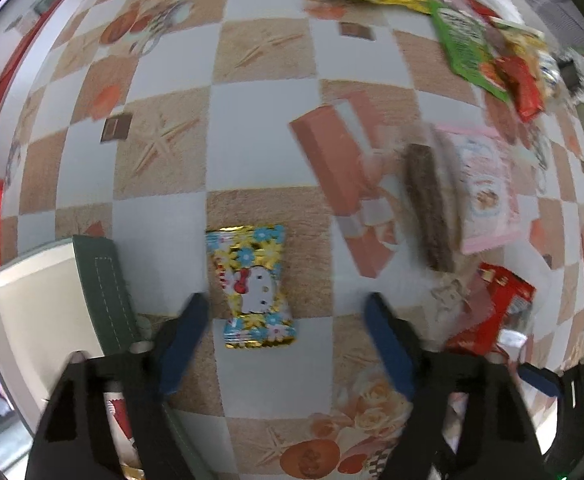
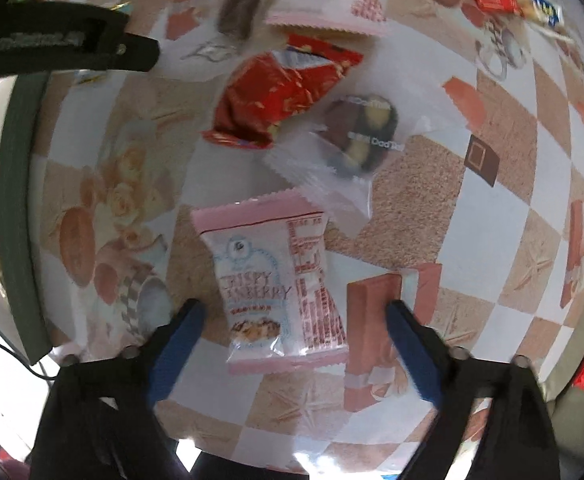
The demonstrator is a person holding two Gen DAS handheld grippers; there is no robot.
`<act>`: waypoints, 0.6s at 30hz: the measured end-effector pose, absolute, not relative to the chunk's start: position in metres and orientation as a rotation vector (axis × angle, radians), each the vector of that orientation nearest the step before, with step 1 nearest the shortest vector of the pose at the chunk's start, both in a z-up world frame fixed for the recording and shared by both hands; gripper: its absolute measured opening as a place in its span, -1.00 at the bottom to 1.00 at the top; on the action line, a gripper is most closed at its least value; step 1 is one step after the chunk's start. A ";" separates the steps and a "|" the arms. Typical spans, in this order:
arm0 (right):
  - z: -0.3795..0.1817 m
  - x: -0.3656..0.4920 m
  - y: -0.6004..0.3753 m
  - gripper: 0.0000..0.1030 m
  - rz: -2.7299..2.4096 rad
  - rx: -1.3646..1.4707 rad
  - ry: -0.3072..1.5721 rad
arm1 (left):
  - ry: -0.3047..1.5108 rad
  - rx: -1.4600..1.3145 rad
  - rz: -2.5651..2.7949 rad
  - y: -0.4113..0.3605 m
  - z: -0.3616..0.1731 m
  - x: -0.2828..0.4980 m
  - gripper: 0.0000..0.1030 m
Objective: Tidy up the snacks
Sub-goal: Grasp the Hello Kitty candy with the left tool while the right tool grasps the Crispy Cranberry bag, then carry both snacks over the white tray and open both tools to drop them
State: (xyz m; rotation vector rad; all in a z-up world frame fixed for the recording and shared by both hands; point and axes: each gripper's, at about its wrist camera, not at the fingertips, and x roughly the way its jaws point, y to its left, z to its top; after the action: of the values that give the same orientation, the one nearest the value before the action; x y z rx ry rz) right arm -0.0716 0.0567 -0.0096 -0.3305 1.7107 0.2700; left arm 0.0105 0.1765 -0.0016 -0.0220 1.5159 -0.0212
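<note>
Both grippers open, holding nothing — left gripper (image 1: pixel 287 312) straddles the floral candy packet (image 1: pixel 256 286), right gripper (image 2: pixel 296 320) the pink cranberry pouch (image 2: pixel 277 288). Centre each, drop straight, then close — avoid pinching the tablecloth (image 1: pixel 267 120).

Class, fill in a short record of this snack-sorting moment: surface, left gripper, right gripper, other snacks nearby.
surface: checked tablecloth
left gripper: open, pointing down, straddling a flowery cat-print candy packet, pads not touching it
right gripper: open, pointing down over a pink cranberry snack packet, pads apart from it
other snacks nearby: red packet; clear wrapped chocolate piece; brown bar
</note>
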 end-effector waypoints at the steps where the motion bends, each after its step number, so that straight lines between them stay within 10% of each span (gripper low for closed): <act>1: -0.004 -0.074 0.059 0.20 0.278 -0.336 1.692 | 1.509 -0.006 -0.038 0.172 0.001 0.009 0.04; 2: -0.001 -0.075 0.060 -0.02 0.284 -0.337 1.681 | 1.504 0.011 -0.056 0.167 0.004 0.008 -0.33; 5: 0.003 -0.078 0.055 -0.07 0.305 -0.240 1.703 | 1.520 0.037 -0.082 0.159 0.005 0.002 -0.48; 18: 0.017 -0.110 0.006 -0.07 0.268 0.144 1.714 | 1.446 -0.056 -0.145 0.164 0.051 -0.062 -0.49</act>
State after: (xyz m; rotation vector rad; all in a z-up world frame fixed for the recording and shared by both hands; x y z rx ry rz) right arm -0.1103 0.0057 0.0174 0.1442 1.7143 0.2675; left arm -0.0623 0.1639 0.0507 -0.0562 1.4455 -0.1447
